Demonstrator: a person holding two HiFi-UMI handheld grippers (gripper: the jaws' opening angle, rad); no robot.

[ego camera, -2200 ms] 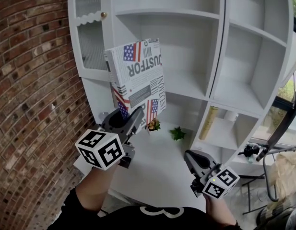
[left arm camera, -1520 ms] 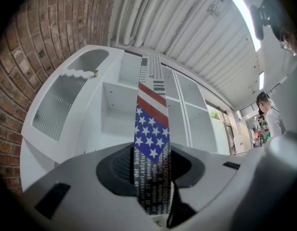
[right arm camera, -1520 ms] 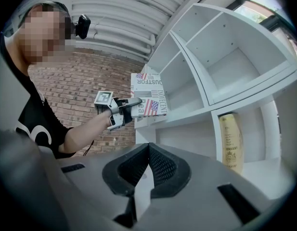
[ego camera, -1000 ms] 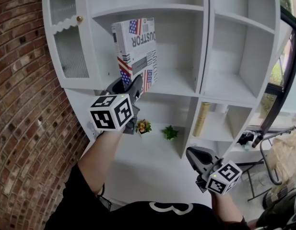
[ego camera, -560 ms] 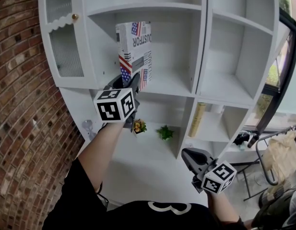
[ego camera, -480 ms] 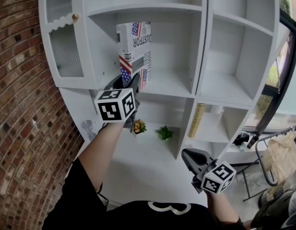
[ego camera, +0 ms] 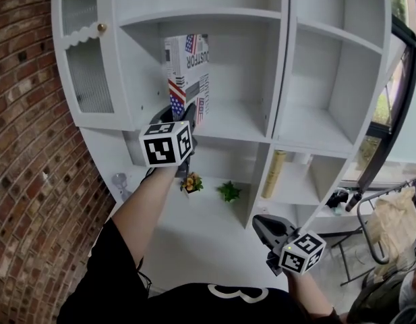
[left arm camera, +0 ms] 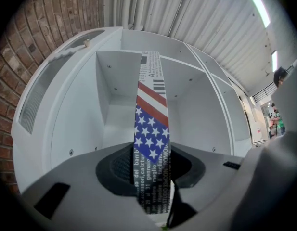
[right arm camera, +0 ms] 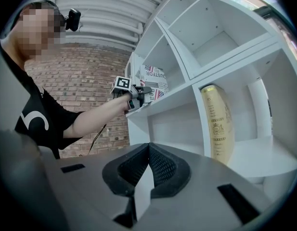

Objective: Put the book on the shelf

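Observation:
The book [ego camera: 187, 73], with a stars-and-stripes cover, stands upright inside the upper middle compartment of the white shelf unit [ego camera: 241, 123]. My left gripper [ego camera: 185, 113] is shut on the book's lower end and is raised to the front edge of that shelf board. In the left gripper view the book [left arm camera: 151, 129] runs edge-on between the pads of my left gripper [left arm camera: 150, 177], and the compartment's back wall lies beyond it. My right gripper [ego camera: 261, 225] hangs low at the right, shut with nothing in it. In the right gripper view my right gripper [right arm camera: 147, 150] faces the book [right arm camera: 155, 78].
A gold tube [ego camera: 278, 174] stands in the lower right compartment. Two small plants [ego camera: 191, 181] [ego camera: 229, 191] sit on the counter below the shelves. A cabinet door with a brass knob [ego camera: 86, 66] is left of the book, with a brick wall [ego camera: 25, 147] beyond it.
My left gripper has lifted the book from in front of the shelves, turned it upright and carried it into the upper middle compartment. The right gripper has stayed low.

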